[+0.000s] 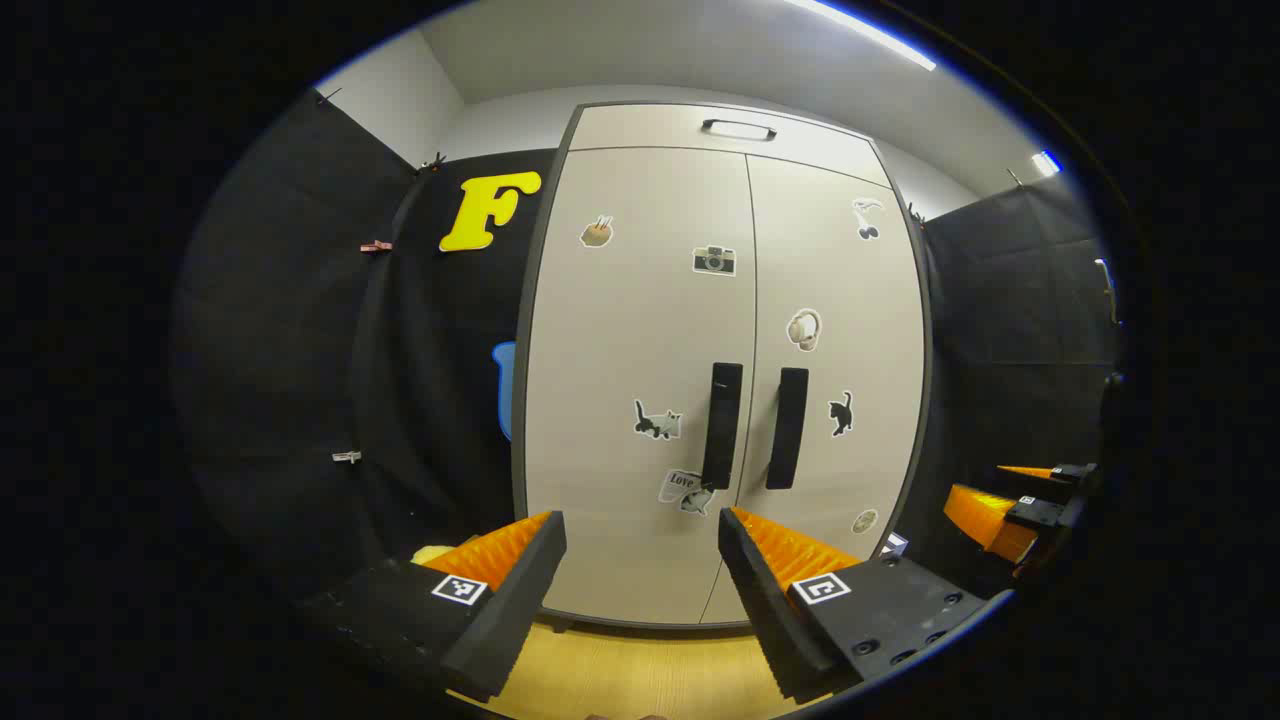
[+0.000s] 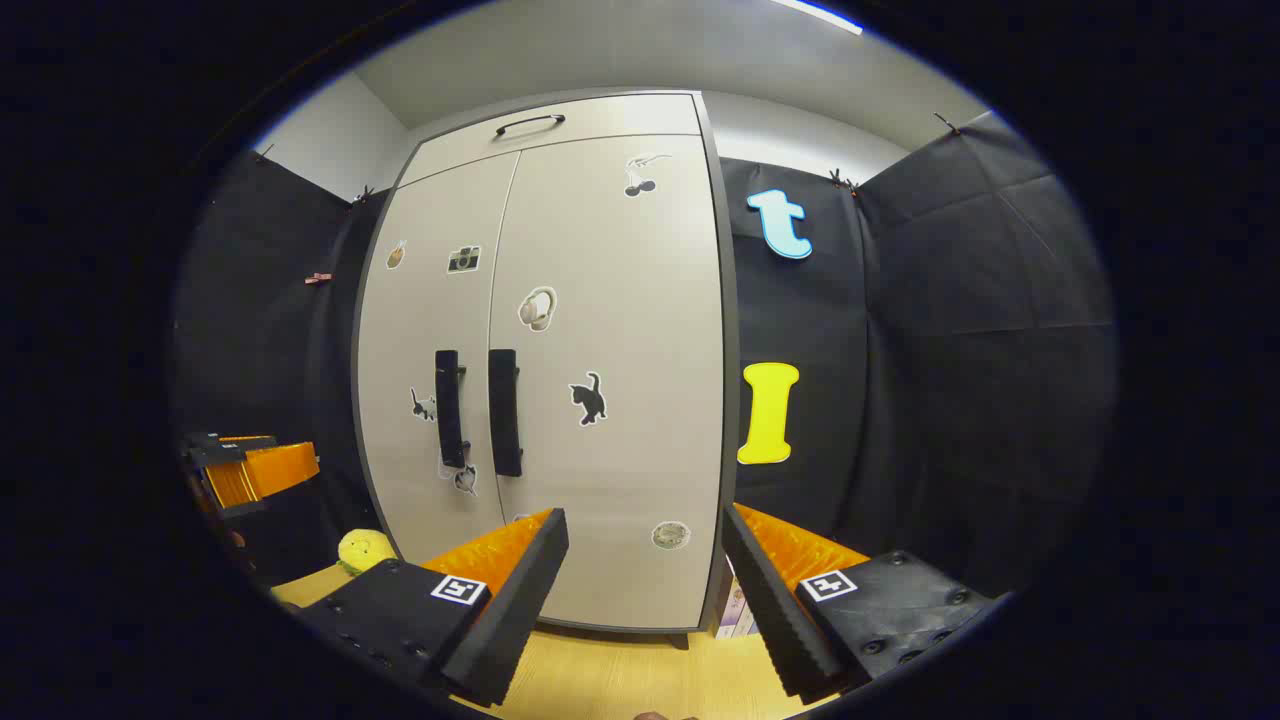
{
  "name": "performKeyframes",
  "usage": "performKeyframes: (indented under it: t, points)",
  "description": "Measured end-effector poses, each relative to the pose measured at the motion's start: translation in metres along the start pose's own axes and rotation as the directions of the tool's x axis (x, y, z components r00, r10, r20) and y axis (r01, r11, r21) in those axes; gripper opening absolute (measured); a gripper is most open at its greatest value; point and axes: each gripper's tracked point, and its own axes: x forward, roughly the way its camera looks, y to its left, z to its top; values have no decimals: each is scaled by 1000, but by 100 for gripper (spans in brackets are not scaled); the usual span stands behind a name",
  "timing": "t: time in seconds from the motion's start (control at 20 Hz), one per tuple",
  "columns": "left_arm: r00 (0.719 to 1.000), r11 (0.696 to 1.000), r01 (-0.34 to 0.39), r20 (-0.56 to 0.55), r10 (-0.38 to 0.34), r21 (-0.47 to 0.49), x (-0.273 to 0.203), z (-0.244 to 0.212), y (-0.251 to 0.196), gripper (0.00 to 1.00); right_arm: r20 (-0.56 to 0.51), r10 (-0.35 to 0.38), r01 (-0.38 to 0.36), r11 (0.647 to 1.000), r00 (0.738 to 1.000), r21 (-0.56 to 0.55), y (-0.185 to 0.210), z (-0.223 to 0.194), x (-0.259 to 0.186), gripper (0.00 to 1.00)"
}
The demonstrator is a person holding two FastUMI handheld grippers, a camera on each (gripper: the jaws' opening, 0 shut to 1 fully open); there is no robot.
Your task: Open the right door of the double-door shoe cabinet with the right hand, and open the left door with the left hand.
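Ahead, stood shut: shoe cabinet (image 1: 640, 560), left door (image 1: 630, 340) and right door (image 2: 610, 330) both closed, dark left handle (image 1: 721, 425) and right handle (image 2: 504, 412) side by side at the seam; hung well apart from it with fingers spread wide, gripping nothing: left gripper (image 1: 642, 560) and right gripper (image 2: 645, 560)

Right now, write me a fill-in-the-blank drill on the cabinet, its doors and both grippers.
1. Both cabinet doors are ____.
2. The two door handles stand ____, side by side at the middle seam.
3. The left gripper and the right gripper both have their jaws ____.
4. The top panel has ____ handle.

Missing words: shut; upright; open; one
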Motion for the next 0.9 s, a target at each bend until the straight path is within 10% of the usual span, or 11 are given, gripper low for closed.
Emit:
performKeyframes:
  t: [0.9]
  points:
    - [999, 999, 43, 8, -43, 28, -1, 1, 49, 95, -27, -22, 21, 1000, 999, -13, 60, 5, -14, 98]
